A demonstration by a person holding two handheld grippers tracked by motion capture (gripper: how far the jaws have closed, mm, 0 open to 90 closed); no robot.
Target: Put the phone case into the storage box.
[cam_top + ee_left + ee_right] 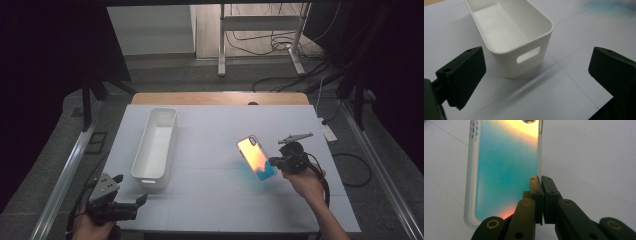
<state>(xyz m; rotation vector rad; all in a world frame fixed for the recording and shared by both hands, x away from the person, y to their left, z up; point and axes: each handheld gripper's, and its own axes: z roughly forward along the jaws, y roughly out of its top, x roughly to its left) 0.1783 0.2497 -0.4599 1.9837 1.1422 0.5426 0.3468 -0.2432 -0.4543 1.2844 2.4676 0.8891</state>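
Phone case (256, 158), the thing in hand, hangs above the surface (215, 130) at about four o'clock from the middle of the high view, tilted, its orange upper end leaning toward eleven o'clock and its blue lower end toward five o'clock. That surface, the largest thing here, is a pale sheet laid over a wooden top whose far edge shows as a brown strip at twelve o'clock. Next in size, a long white bin (155, 146) stands upright on it at roughly nine o'clock from the middle, its length running from twelve to six o'clock, well apart from the case; in the left gripper view the bin (511, 32) shows a rounded rim and an oval handle slot in its near end wall, and nothing shows inside the part of it that is seen. The left gripper (120, 195) sits at seven o'clock in the high view, at the near edge of the surface just beside the bin's near end, and its fingers (461, 75) stand wide with nothing between them. The right gripper (276, 163) is at four o'clock, and in its own view the case (504, 170) rises toward twelve o'clock with the fingers (536, 190) pinched narrow on the case's clear side edge near its lower corner.
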